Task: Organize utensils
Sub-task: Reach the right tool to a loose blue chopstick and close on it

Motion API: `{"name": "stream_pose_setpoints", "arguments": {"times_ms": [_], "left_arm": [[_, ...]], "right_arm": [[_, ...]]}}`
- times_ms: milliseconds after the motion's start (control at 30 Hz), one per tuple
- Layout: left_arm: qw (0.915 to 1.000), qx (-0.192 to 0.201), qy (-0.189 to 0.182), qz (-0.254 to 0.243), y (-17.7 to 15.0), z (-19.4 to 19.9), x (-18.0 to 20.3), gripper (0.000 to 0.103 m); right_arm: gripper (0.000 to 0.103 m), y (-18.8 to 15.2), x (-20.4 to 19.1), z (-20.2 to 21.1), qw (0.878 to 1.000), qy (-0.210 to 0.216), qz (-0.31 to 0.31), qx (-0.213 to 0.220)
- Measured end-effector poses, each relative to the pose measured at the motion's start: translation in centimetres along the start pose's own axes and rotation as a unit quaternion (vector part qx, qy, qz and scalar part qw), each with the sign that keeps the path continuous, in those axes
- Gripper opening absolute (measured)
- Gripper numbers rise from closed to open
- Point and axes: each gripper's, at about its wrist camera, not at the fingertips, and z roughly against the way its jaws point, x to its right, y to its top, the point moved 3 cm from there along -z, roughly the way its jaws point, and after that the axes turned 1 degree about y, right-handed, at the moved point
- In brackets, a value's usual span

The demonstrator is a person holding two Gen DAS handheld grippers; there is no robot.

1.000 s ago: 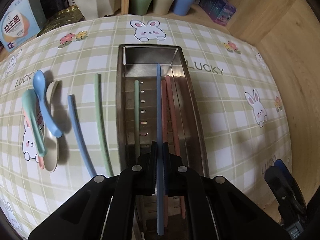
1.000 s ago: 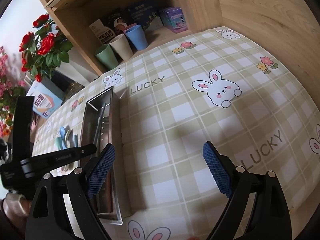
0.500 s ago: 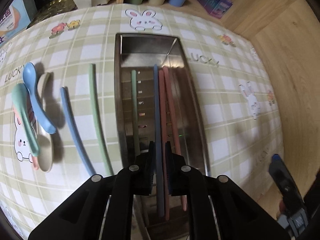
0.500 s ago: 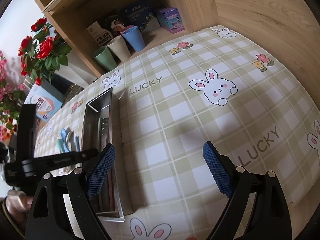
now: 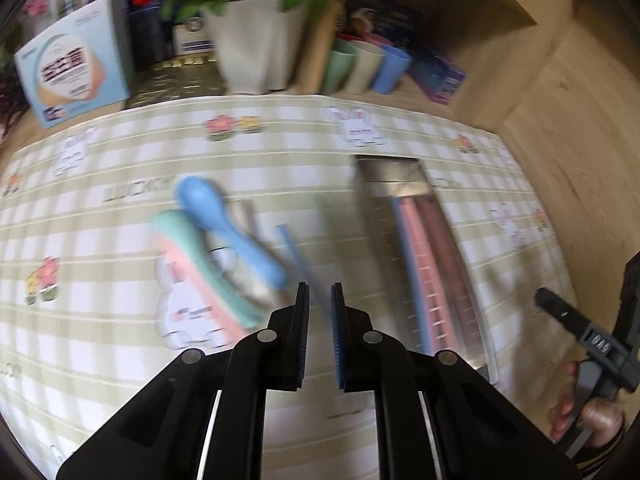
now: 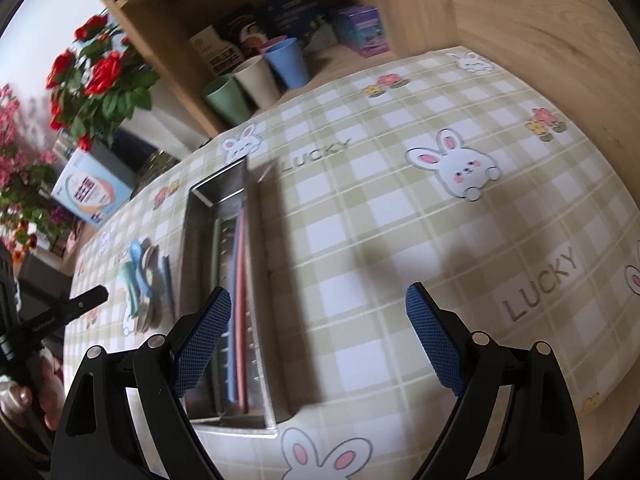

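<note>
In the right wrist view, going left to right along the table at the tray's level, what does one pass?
Pile of pastel plastic spoons → blue chopstick lying on the cloth → long stainless steel tray holding green, blue and pink chopsticks → bare checked rabbit-print tablecloth.

Left wrist cam: low over the checked tablecloth (image 5: 280, 136), facing the back shelf w/ cups (image 5: 366, 66), left gripper (image 5: 319, 304) at bottom edge; blurred. Right wrist cam: higher, further right, looks across the cloth toward the same shelf, right gripper (image 6: 318, 332) in foreground. Shared: metal tray (image 6: 192, 232) (image 5: 400, 172), spoons (image 5: 224, 216) (image 6: 138, 268), cups, flower pot (image 5: 256, 40).
</note>
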Motion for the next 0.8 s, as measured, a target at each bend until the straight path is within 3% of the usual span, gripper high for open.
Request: {"name": "stream_pose_setpoints", "arguments": {"times_ms": [300,800], "left_arm": [[0.998,-0.012,0.027,0.055,-1.6,-0.1,-6.9,0.011],[0.9959,-0.028,-0.006,0.086,-0.8,-2.2,-8.7,0.011]], "right_arm": [[0.086,-0.6,-3.1,-0.6,0.999,0.014,0.03,-0.01],[0.086,0.0,-6.0,-2.4,0.998,0.003,0.065,-0.027]]}}
